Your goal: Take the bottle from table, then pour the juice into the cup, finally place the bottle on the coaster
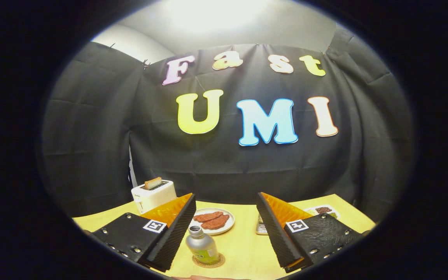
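Two fingers of my claw [226,229] stand wide apart, gripping nothing. Gripper view: the bottle [202,245] stands upright on the coaster [208,261] on the worktop [243,249], between the fingers but nearer the left one, its long axis vertical and its neck open. Beyond it lie a plate [213,221] of meat and a toaster [153,195]; the cup [261,227] is half hidden behind the right finger. Judgement: the bottle already sits at its goal, so I need only draw the claw back.
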A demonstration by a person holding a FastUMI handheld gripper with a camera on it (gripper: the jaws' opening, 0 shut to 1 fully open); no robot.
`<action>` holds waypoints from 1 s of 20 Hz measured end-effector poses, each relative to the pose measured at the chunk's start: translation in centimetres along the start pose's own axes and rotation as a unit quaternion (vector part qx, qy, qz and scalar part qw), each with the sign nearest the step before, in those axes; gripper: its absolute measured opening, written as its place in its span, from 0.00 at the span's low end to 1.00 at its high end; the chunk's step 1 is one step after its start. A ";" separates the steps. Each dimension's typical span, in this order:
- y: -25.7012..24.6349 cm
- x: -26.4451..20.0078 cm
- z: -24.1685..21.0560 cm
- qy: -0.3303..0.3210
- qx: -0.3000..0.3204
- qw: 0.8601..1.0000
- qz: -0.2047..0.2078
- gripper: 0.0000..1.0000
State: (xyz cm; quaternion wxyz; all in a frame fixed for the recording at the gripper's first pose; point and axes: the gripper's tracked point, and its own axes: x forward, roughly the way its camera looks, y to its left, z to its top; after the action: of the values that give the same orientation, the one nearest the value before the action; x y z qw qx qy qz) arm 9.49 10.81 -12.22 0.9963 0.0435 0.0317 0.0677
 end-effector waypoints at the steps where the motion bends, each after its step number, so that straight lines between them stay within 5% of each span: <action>1: -0.8 -1.0 0.8 0.004 0.006 1.000 -0.001 0.96; 10: -10.3 -10.2 3.8 -0.012 -0.004 0.999 -0.052 0.96; 20: -11.9 -14.2 2.5 -0.018 -0.036 0.998 -0.041 0.96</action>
State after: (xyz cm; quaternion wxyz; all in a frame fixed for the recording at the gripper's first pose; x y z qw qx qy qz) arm -2.79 -3.13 -10.06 0.9995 0.0073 0.0130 0.0268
